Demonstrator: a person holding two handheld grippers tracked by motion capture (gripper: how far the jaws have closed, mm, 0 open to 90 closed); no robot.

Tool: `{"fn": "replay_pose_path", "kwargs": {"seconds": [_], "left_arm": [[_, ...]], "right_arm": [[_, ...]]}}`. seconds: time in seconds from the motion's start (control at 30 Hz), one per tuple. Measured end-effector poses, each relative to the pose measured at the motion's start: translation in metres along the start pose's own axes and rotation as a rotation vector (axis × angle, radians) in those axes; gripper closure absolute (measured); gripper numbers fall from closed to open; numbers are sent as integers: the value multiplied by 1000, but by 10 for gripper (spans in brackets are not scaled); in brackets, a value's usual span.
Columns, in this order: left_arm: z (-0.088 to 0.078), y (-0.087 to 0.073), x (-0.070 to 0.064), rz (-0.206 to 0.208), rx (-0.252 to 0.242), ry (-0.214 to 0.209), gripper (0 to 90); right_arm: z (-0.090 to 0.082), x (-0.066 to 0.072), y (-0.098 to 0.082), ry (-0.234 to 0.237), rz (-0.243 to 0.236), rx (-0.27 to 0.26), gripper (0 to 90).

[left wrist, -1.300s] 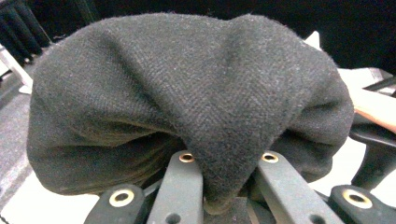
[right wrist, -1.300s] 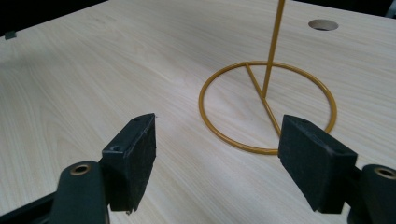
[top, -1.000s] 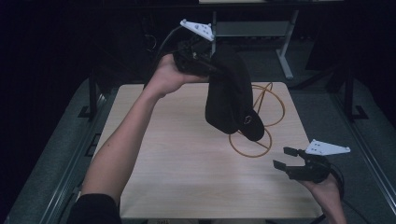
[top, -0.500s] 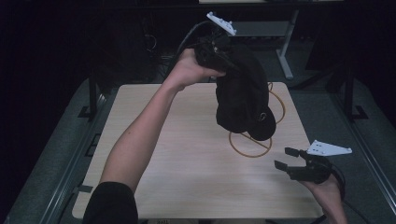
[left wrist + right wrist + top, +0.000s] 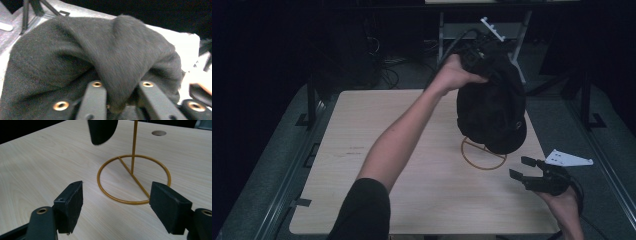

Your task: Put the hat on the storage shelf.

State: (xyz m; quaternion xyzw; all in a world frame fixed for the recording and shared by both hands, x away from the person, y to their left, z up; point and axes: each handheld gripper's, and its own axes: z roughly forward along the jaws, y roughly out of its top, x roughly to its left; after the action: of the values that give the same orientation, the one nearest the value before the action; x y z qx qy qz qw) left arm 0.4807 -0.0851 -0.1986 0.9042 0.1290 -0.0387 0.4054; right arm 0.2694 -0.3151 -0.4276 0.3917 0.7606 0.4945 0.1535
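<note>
Fingers of left gripper [image 5: 120,100] pinching black hat [image 5: 492,112], arm raised over stand [image 5: 483,155]

Left arm is stretched way out, forearm angled up and to the right, hand wrapped around the left claw [image 5: 479,57] up high at the far end of the worktop. Its jaws have just been opening a little, and there's black fabric bunched between them in the left claw's own view. Right hand [image 5: 562,200] sits low at the near right corner, holding the right claw [image 5: 523,168] roughly level with its jaws spread wide and nothing between them.
</note>
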Motion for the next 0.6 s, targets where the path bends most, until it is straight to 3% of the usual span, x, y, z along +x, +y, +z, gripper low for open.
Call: {"fn": "replay_pose_path", "kwargs": {"seconds": [0.07,0.1,0.17,0.27,0.4,0.6], "left_arm": [[20,4,3,-43,24,-26,611],[30,5,2,-29,61,-3,596],[39,5,2,-25,64,21,495],[38,5,2,-15,55,21,489],[34,6,-2,13,60,51,452],[28,9,-7,25,-1,55,372]], "right_arm": [[1,0,-2,1,6,9,270],[0,0,-3,1,4,10,273],[0,0,-5,6,3,26,287],[-3,1,-9,5,2,35,287],[-6,-1,-10,-3,12,27,280],[-8,-1,-10,-15,4,21,280]]}}
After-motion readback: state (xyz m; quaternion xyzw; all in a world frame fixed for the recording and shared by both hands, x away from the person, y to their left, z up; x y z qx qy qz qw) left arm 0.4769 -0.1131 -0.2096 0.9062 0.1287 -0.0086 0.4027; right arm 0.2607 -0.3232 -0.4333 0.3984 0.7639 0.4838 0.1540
